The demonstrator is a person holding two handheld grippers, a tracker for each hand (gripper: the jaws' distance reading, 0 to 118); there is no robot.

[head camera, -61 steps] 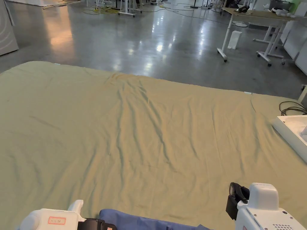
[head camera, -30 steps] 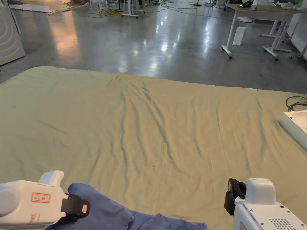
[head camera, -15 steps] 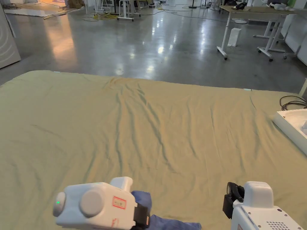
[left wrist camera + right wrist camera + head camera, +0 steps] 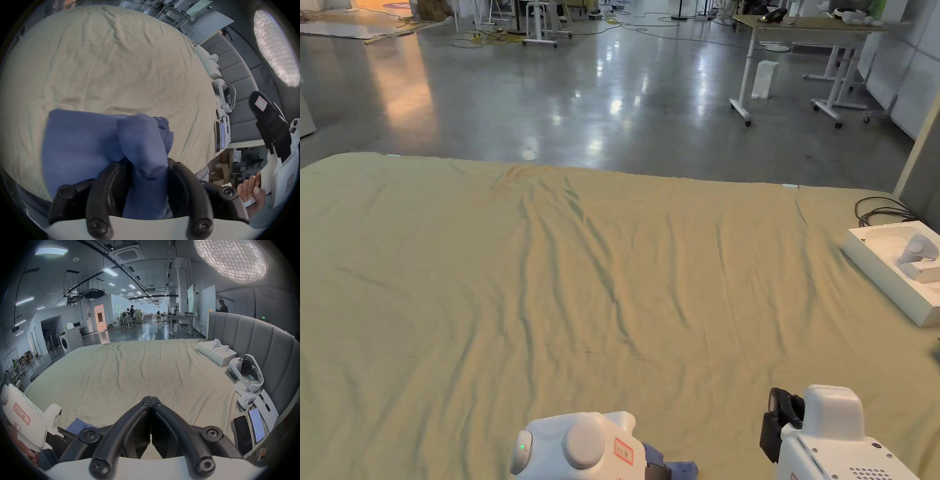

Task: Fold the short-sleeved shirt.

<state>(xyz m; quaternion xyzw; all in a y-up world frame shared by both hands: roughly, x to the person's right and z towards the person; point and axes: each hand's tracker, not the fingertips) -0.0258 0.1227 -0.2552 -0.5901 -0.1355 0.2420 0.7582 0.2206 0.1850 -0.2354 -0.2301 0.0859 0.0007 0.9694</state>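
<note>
Your left gripper (image 4: 146, 164) has both jaws clamped on a bunched fold of the blue short-sleeved shirt (image 4: 90, 142); in the left gripper view the cloth runs up between the two black jaws and spreads out flat over the near edge of the olive bed sheet (image 4: 113, 65). In the head view that left gripper (image 4: 581, 447) sits at the bottom edge, white body toward you, with only a small blue scrap of the shirt (image 4: 678, 469) poking out to its right. Your right gripper (image 4: 151, 400) has its jaws closed tip to tip with nothing between them, held above the sheet (image 4: 129, 369), well apart from the shirt. Head view puts the right gripper (image 4: 778, 415) at bottom right, off to the side of the left one. In the right gripper view the left gripper (image 4: 26, 418) shows at far left, with a blue patch of shirt (image 4: 79, 424) just beside it. The sheet (image 4: 581, 281) is wrinkled, long creases running down its middle. On the right edge of the bed lie a white box (image 4: 215, 353) with a controller on it, a white headset (image 4: 243, 371) and two phones (image 4: 248, 430), beside a grey padded headboard (image 4: 259, 344). Beyond the bed is glossy grey floor (image 4: 600, 100) and a desk on wheels (image 4: 812, 37).
</note>
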